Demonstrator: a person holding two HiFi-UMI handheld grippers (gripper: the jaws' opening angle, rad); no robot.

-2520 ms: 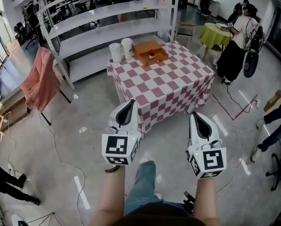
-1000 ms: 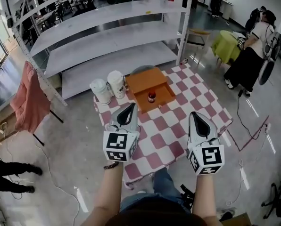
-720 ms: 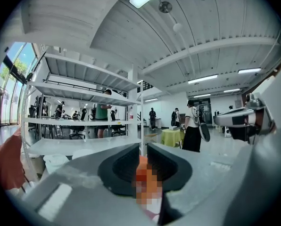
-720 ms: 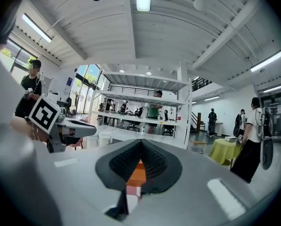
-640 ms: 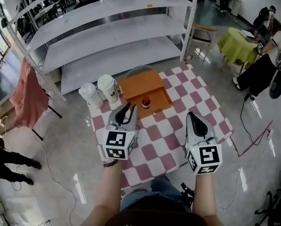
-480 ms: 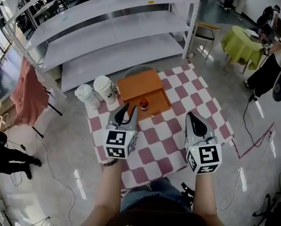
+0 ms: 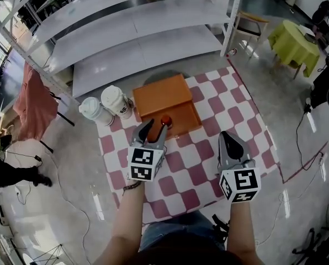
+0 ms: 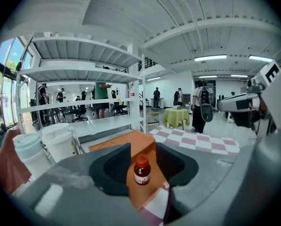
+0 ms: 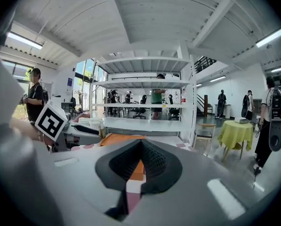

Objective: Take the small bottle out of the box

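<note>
A small bottle (image 7: 165, 121) with a red cap and red contents stands upright in the open front part of an orange box (image 7: 163, 94) on a red-and-white checkered table (image 7: 208, 148). My left gripper (image 7: 157, 127) hovers just short of the bottle, its jaws opening. In the left gripper view the bottle (image 8: 141, 170) shows in the gap of the left gripper (image 8: 143, 150), ahead of the tips and untouched. My right gripper (image 7: 226, 135) is shut and empty over the table's right half. In its own view the right gripper (image 9: 140, 143) points at the box.
Two white lidded tubs (image 7: 91, 110) (image 7: 116, 100) stand at the table's far left corner beside the box. White metal shelving (image 7: 131, 32) runs behind the table. A pink cloth (image 7: 35, 95) hangs at left, and a green-covered table (image 7: 297, 40) is at far right.
The table has come much nearer as the person walked up. The left gripper has moved forward to the bottle and its jaws have parted. The right gripper stays shut.
</note>
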